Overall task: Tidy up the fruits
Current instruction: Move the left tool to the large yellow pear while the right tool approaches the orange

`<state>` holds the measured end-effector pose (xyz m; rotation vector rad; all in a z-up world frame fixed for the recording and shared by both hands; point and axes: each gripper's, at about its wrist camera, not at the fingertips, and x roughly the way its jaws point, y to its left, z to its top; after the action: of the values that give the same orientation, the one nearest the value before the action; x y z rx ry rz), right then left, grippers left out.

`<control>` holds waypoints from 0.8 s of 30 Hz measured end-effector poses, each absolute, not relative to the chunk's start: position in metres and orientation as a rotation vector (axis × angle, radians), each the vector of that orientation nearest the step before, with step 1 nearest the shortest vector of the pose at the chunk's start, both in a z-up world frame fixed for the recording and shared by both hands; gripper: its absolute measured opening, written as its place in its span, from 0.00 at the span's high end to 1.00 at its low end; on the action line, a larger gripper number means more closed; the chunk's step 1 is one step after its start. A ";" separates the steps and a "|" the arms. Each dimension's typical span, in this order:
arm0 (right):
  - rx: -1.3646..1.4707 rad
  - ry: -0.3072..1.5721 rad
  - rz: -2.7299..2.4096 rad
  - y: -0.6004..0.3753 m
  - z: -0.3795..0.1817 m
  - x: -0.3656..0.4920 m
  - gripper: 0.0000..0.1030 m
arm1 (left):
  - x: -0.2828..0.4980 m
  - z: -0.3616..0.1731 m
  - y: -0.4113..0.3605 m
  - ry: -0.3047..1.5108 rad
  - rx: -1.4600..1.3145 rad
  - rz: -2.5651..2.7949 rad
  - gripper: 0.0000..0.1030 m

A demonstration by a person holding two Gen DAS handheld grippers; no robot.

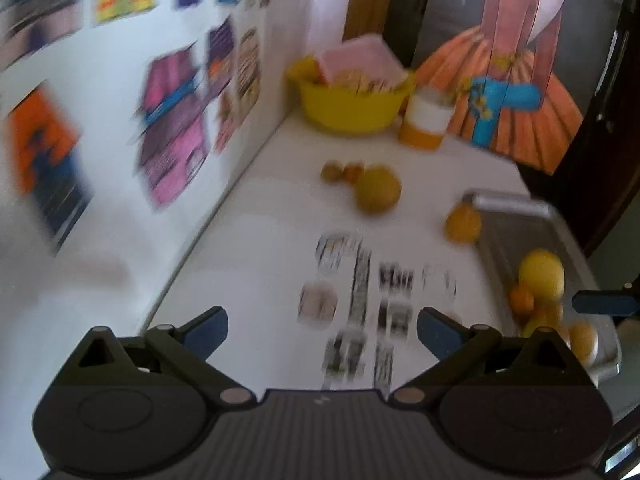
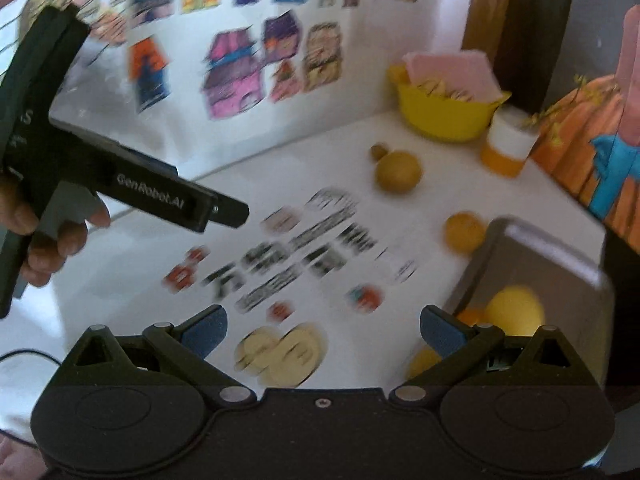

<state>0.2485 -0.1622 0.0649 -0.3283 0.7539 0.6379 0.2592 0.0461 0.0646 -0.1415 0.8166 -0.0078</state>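
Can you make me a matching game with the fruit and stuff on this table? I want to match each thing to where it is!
Things:
1. yellow lemon
2. orange
3. pink lid
4. big round yellow-green fruit

Places:
A. on the white table, right beside the tray's corner
B. inside the metal tray
C. on the open table, with a small brown fruit behind it
D. in the yellow bowl

Pairs: 1-B, 2-A, 3-D, 4-C
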 end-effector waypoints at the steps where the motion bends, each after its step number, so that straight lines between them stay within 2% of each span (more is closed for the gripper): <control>1: -0.327 0.736 0.629 -0.165 0.067 0.261 0.01 | 0.268 0.065 0.043 0.784 -0.138 -0.015 0.01; 5: -0.359 0.678 0.621 -0.174 0.067 0.310 0.01 | 0.309 0.059 0.029 0.701 -0.118 -0.031 0.01; 11: -0.454 0.696 0.633 -0.179 0.035 0.376 0.01 | 0.366 0.030 0.020 0.720 -0.164 -0.053 0.01; 17: -0.454 0.713 0.697 -0.175 0.011 0.406 0.02 | 0.400 0.010 0.012 0.731 -0.129 -0.054 0.01; 20: -0.483 0.716 0.726 -0.170 0.003 0.413 0.04 | 0.413 0.004 0.007 0.734 -0.112 -0.063 0.01; 24: -0.556 0.713 0.741 -0.164 -0.004 0.420 0.12 | 0.425 -0.002 0.001 0.744 -0.095 -0.069 0.01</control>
<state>0.4204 -0.1641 -0.0040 -0.5558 0.7130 0.7409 0.4251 0.0005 -0.0023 -0.0949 0.7439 -0.0687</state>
